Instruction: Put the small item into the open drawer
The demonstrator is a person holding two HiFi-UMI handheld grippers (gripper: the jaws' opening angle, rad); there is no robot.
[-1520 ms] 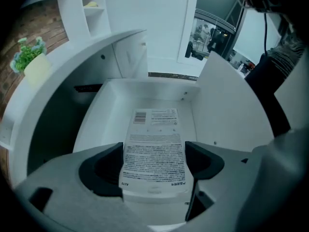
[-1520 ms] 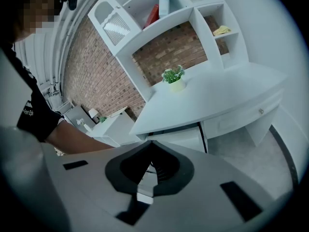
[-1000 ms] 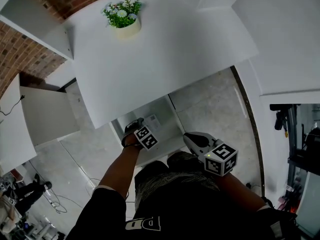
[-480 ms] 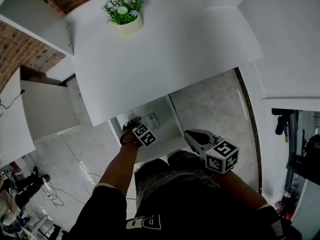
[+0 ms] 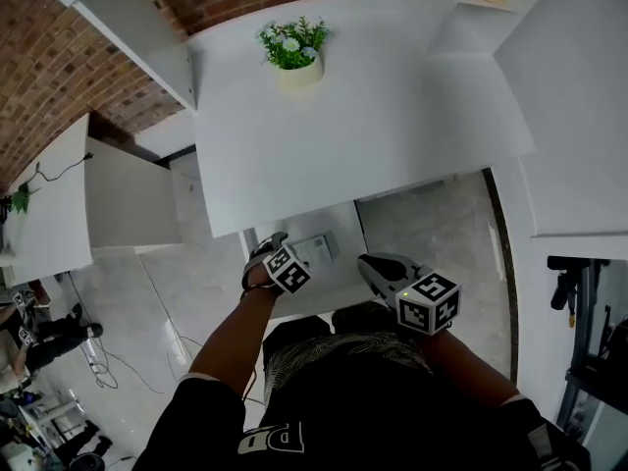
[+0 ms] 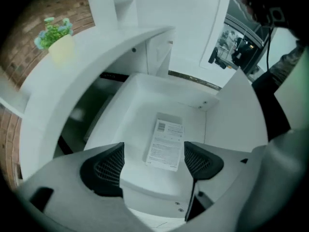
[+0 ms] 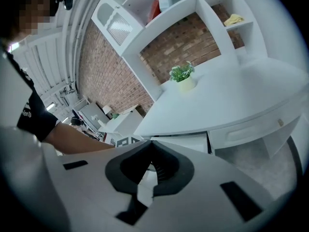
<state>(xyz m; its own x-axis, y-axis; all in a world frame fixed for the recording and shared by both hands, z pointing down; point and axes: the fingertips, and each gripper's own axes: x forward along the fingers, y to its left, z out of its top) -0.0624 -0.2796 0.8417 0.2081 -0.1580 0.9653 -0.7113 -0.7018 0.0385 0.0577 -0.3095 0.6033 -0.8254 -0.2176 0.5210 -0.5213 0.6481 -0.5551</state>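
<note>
The box (image 6: 165, 144) lies flat on the floor of the open drawer (image 6: 140, 93), printed face up. In the left gripper view its long axis runs from 6 to 12 o'clock, leaning slightly toward 1. The end with the barcode-like mark points at 12, toward the drawer's back wall. It rests nearer the front of the drawer than the back and touches no wall that I can see.

The left hand-held gripper (image 6: 153, 154) hangs over the drawer front with its jaws wide apart. The box shows in the gap between them but lies below and beyond them, touching neither. By my reading the placing itself is done and the step in hand is the release. The next move calls for lifting this gripper straight back toward 6 o'clock, jaws kept wide so neither one catches the box or the drawer front.

In the head view the box (image 5: 316, 250) lies in the drawer (image 5: 339, 275), just under the table (image 5: 373, 116) edge. The left hand-held gripper (image 5: 267, 250) is at its 9 o'clock. The right hand-held gripper (image 5: 365, 263) is at 4 o'clock, outside the drawer, its jaws together on nothing.

A plant (image 5: 294, 47) stands on the table at 12 o'clock, well apart.
</note>
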